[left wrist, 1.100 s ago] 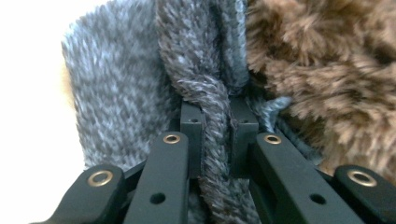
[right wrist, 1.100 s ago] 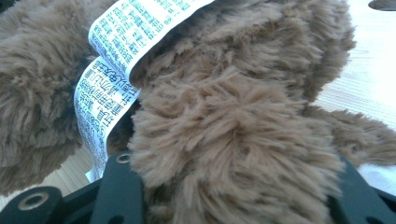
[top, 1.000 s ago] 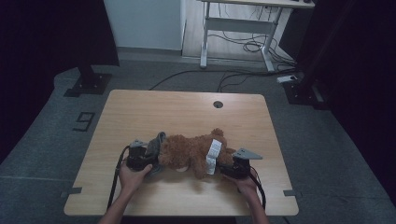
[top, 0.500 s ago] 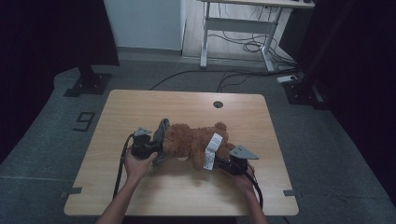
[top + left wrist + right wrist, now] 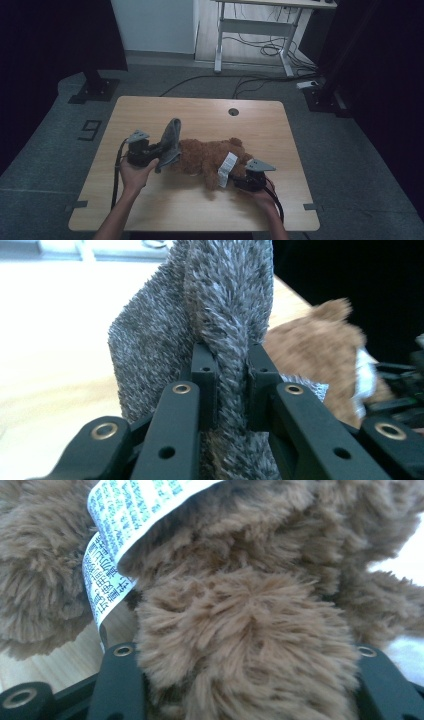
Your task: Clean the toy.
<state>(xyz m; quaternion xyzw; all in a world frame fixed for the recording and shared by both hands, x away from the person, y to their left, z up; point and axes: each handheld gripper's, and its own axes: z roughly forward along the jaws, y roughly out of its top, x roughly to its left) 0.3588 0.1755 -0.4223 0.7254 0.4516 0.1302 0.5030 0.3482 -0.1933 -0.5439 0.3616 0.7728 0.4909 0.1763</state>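
A brown teddy bear [image 5: 205,157] lies on its side on the wooden table [image 5: 200,110], with a white printed label [image 5: 228,167] near its right end. My left gripper [image 5: 160,150] is at the bear's left end, shut on a fuzzy grey cloth [image 5: 170,142] that stands up from the jaws. In the left gripper view the cloth [image 5: 220,300] is pinched in my left gripper [image 5: 230,355], with the bear [image 5: 320,345] behind. My right gripper [image 5: 240,179] holds a furry limb of the bear [image 5: 240,630]. Its jaws have just been opening, and fur still touches both sides of the right gripper [image 5: 245,680].
A round cable hole [image 5: 233,111] sits near the table's far edge. Bare wood lies in front of and behind the bear. On the floor beyond stand a white desk frame [image 5: 250,30] with cables and dark stand bases [image 5: 95,90].
My left hand has risen and drawn the grey cloth up, so it now stands upright at the bear's left end. The right hand has stayed in place.
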